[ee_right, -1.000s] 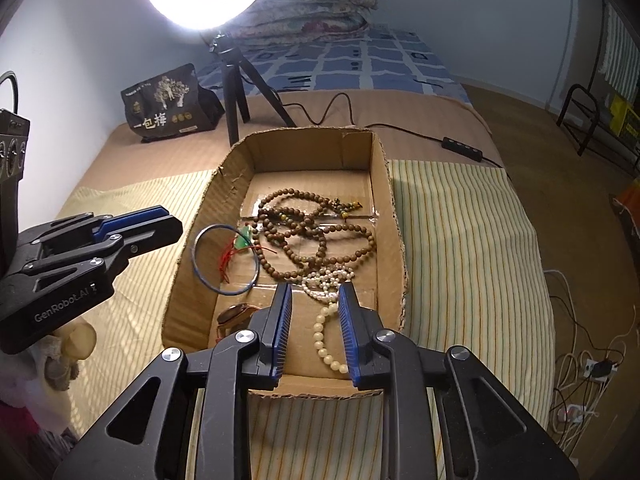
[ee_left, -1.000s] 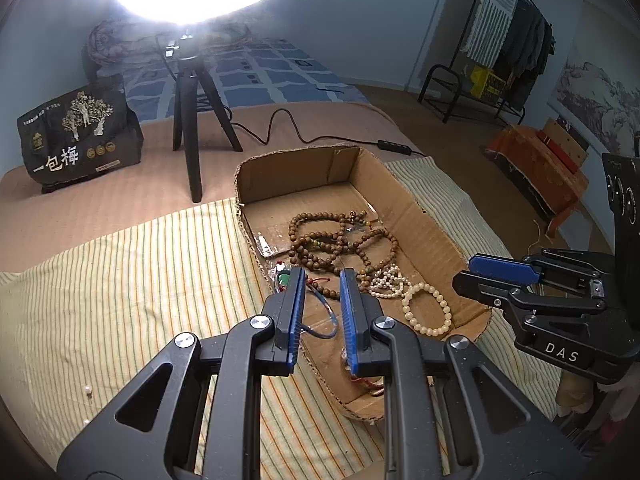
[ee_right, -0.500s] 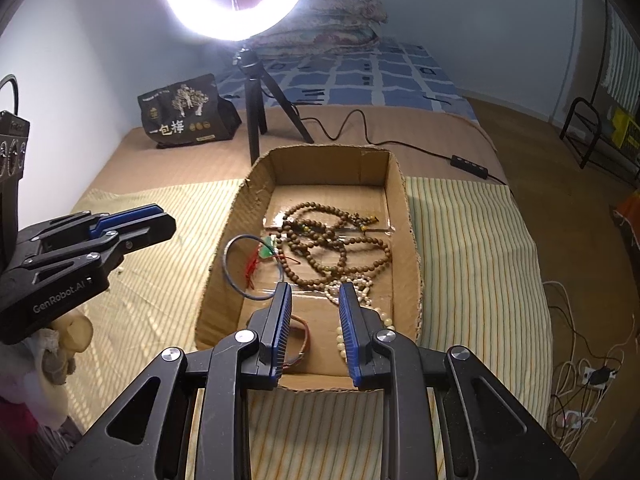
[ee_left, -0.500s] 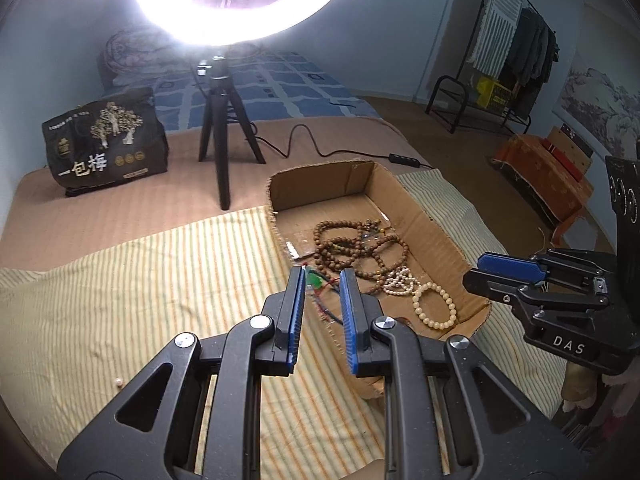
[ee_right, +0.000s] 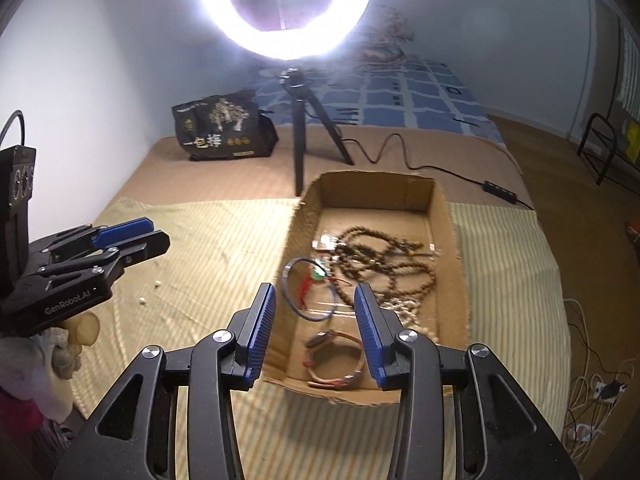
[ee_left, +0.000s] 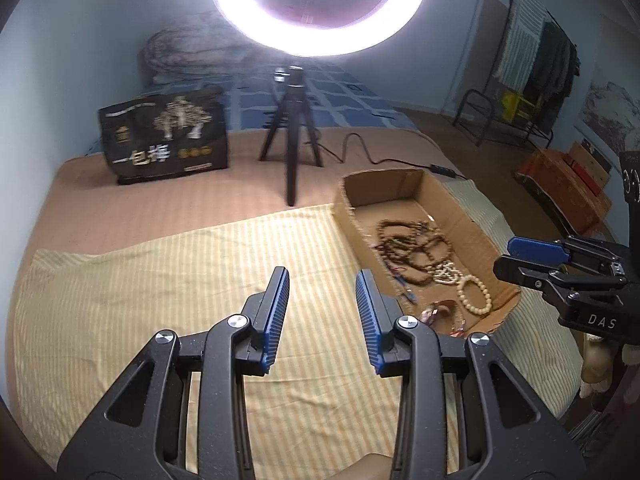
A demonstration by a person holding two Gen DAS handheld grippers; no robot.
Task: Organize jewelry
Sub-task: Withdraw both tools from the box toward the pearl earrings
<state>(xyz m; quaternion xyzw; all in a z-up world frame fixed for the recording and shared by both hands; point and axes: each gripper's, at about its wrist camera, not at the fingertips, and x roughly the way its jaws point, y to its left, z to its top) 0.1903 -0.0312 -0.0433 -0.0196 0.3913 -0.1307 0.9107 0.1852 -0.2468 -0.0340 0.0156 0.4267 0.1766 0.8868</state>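
A shallow cardboard box (ee_right: 454, 248) on the striped cloth holds brown bead strings (ee_right: 384, 256), a blue ring bangle (ee_right: 310, 294), a green and red charm (ee_right: 318, 274), pale bead bracelets (ee_left: 474, 294) and a brown strap bracelet (ee_right: 334, 356). The box also shows in the left wrist view (ee_left: 472, 228). My left gripper (ee_left: 322, 294) is open and empty above the cloth, left of the box. My right gripper (ee_right: 314, 312) is open and empty above the box's near end.
A ring light on a black tripod (ee_right: 298, 128) stands behind the box, its cable (ee_right: 420, 160) trailing right. A black snack bag (ee_right: 222, 130) sits at the back left. Two small pale beads (ee_right: 149, 292) lie on the striped cloth (ee_left: 180, 280).
Both grippers have opened wide and pulled back from the box. The left one has swung left over the cloth; the blue bangle now lies in the box.
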